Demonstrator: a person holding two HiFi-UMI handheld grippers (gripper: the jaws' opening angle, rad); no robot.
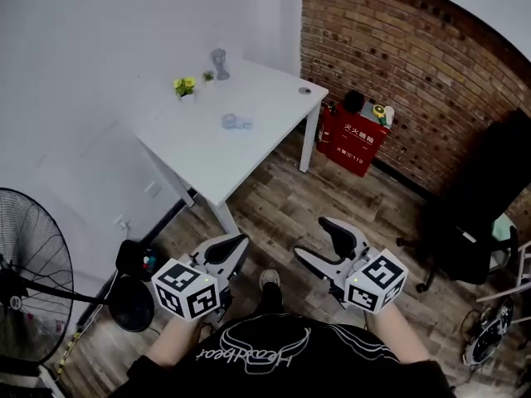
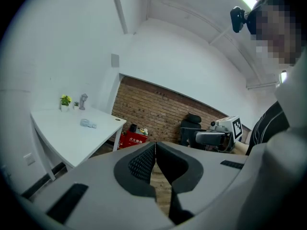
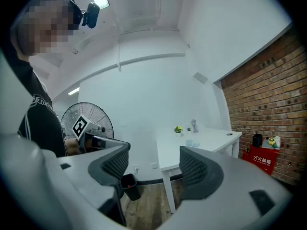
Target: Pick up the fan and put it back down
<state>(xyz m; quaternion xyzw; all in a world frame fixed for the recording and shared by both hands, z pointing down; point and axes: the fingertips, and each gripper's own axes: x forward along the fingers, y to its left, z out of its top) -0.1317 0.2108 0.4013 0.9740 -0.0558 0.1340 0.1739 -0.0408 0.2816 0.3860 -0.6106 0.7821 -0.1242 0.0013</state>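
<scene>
A black pedestal fan (image 1: 29, 255) with a round wire cage stands on the wood floor at the far left of the head view. It also shows in the right gripper view as the fan (image 3: 96, 114), behind the other gripper's marker cube. My left gripper (image 1: 235, 251) is held low in front of the person, right of the fan and apart from it. Its jaws are shut with nothing between them, as the left gripper (image 2: 154, 150) also shows in its own view. My right gripper (image 1: 319, 239) is beside it, open and empty; the right gripper (image 3: 153, 164) points toward the white table.
A white table (image 1: 249, 152) stands ahead with a small plant (image 1: 184, 85), a figurine (image 1: 220, 63) and a clear object (image 1: 236, 123) on it. A black bin (image 1: 135, 259) sits by the fan. A red fire box (image 1: 353, 139) leans on the brick wall; a black chair (image 1: 481, 214) is at right.
</scene>
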